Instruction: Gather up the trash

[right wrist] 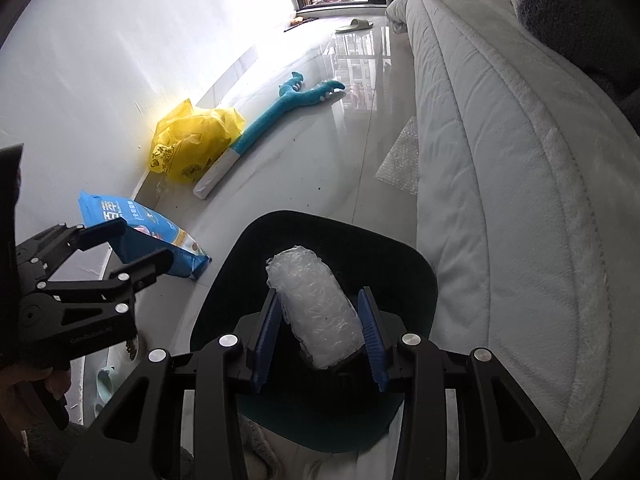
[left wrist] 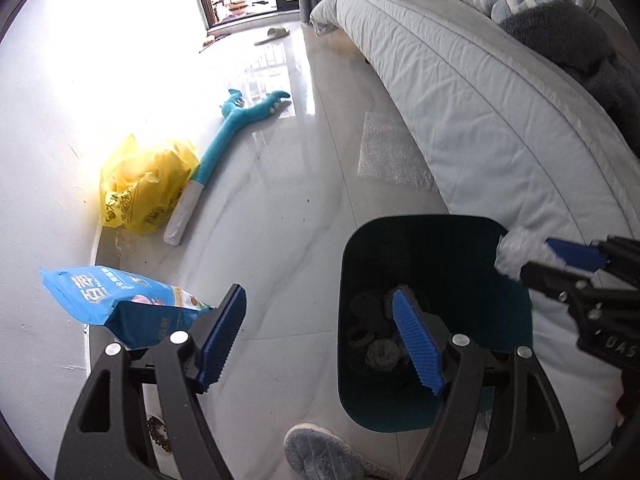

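A dark teal trash bin (left wrist: 460, 240) stands on the floor beside the bed, with dark scraps in its bottom; it also shows in the right wrist view (right wrist: 280, 232). My right gripper (right wrist: 322, 336) is shut on a roll of clear bubble wrap (right wrist: 316, 304) and holds it over the bin's mouth. In the left wrist view that roll (left wrist: 516, 254) hangs at the bin's right rim. My left gripper (left wrist: 320, 336) is open and empty above the bin's left edge. A flat sheet of bubble wrap (left wrist: 390, 156) lies on the floor by the bed.
A blue snack bag (left wrist: 128, 304) lies by the wall. A yellow plastic bag (left wrist: 148, 184) and a teal plush toy (left wrist: 224, 140) lie farther along the wall. The bed (left wrist: 500, 100) runs along the right. A slipper (left wrist: 276, 34) lies near the balcony door. My grey slipper (left wrist: 320, 452) is below the bin.
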A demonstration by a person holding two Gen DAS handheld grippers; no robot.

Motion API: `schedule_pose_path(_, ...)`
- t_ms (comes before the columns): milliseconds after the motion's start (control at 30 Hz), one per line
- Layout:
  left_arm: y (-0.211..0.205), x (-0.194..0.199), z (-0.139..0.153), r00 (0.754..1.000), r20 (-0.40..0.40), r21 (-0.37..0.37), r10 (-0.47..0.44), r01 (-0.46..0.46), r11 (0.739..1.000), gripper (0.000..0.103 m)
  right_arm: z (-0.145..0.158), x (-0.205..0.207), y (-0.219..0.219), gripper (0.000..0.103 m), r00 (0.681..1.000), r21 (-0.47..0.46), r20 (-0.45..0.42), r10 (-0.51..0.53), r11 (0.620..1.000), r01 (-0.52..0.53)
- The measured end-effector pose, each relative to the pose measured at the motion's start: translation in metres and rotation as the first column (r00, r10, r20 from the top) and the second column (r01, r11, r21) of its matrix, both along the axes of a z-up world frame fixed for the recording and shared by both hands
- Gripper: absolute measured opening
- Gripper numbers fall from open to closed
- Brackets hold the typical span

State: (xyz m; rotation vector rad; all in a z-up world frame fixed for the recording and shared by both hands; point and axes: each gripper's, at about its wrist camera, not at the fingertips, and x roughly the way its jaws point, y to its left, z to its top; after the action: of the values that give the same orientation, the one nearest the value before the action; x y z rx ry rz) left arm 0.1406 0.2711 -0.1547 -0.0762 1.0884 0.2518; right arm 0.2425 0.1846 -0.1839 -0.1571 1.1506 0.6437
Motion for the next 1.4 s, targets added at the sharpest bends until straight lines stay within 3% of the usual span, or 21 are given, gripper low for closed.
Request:
schedule_pose_path(67,0.000,0.000,0.006,1.000,0.021,0.003,0.004,-0.004,1.000,0.079,-0.004,0.001,-0.001,0.043,1.000,-0.008,-0.005,-0.006,1.000,0.006)
schedule_pose_path(200,-0.001,0.000,0.018,0.997,0.073,0.001,0.006,-0.006,1.000,0.080,-0.006,0.003,-0.003,0.062,1.000,-0.016,-0.016,-0.018,1.000,0.018)
schedule_pose_path(400,-0.009,-0.002,0.037,0.991,0.137,0.007,0.004,-0.006,1.000,0.080,0.008,0.000,-0.015,0.063,0.999,-0.005,0.009,-0.041,0.999,0.041)
schedule_pose_path(633,-0.031,-0.014,0.072,0.969,0.246,0.025,-0.028,0.022,0.999,0.086,0.049,-0.004,-0.045,0.073,0.988,0.072,0.123,-0.093,0.994,0.085)
schedule_pose_path(700,-0.039,-0.016,0.086,0.956,0.291,0.031,-0.034,0.026,0.999,0.090,0.067,-0.011,-0.057,0.086,0.975,0.089,0.190,-0.112,0.991,0.096)
schedule_pose_path(800,-0.053,-0.021,0.112,0.923,0.382,0.040,-0.047,0.035,0.999,0.094,0.089,-0.027,-0.080,0.090,0.947,0.093,0.288,-0.144,0.988,0.122)
schedule_pose_path(1067,-0.100,-0.047,0.154,0.853,0.514,0.071,-0.093,0.066,0.995,0.099,0.137,-0.058,-0.165,0.100,0.861,0.173,0.427,-0.276,0.960,0.222)
schedule_pose_path(1233,-0.124,-0.070,0.166,0.830,0.544,0.085,-0.127,0.096,0.992,0.100,0.167,-0.094,-0.212,0.100,0.782,0.181,0.544,-0.305,0.952,0.245)
schedule_pose_path(1400,-0.141,-0.095,0.175,0.828,0.544,0.083,-0.134,0.106,0.991,0.100,0.200,-0.135,-0.265,0.100,0.709,0.252,0.593,-0.381,0.924,0.286)
